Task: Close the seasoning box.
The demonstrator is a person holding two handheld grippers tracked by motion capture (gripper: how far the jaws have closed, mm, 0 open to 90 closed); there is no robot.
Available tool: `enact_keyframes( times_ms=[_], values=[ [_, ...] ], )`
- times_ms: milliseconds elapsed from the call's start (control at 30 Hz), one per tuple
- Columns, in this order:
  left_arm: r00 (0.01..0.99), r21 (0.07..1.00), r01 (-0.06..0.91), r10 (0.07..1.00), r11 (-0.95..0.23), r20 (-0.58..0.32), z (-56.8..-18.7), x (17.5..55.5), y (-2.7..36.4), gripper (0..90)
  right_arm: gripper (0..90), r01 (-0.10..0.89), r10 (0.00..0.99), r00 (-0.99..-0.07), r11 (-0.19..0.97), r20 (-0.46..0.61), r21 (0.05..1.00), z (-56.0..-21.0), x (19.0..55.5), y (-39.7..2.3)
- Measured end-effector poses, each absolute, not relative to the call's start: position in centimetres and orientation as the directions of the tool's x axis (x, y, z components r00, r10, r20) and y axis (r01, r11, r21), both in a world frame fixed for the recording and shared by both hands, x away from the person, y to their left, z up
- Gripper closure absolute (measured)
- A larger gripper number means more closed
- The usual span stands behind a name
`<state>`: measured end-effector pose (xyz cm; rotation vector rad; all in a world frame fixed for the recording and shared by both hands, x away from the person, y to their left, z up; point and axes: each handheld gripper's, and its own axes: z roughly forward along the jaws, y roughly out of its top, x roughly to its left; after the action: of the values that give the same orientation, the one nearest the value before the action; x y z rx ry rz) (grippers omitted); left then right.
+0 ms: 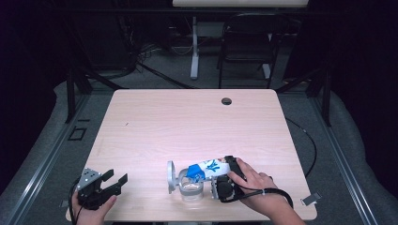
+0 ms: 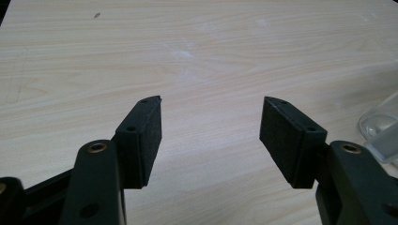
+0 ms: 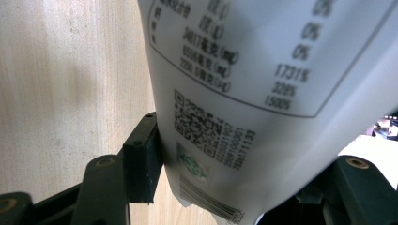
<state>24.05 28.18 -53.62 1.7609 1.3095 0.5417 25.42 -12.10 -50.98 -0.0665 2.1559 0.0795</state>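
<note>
Right gripper (image 1: 220, 174) clamped on white pouch (image 1: 206, 168), tilted over glass jar (image 1: 191, 187). Left gripper (image 1: 115, 180) wide open, holding nothing, above table (image 1: 187, 122).

Brightly lit pale table (image 1: 155, 122) at centre of the high view, dark room falling to near black at both side edges. Soft focus throughout, fine detail lost. Left gripper view sharp on black pads (image 2: 150, 136), faint sheen upper centre. Right gripper view close and blurred, print on white packet (image 3: 244, 93) smeared, shadow lower right.
</note>
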Motion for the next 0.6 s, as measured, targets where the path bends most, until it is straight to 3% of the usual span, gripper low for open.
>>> enact_keyframes(
  times_ms=[600],
  values=[
    [0.352,0.825,0.558,0.925,-0.085,-0.142,-53.67,24.07,28.30,39.9,39.2,-0.087,-0.043,-0.554,0.996,-0.832,0.006,-50.93,25.34,-12.03]
  ],
)
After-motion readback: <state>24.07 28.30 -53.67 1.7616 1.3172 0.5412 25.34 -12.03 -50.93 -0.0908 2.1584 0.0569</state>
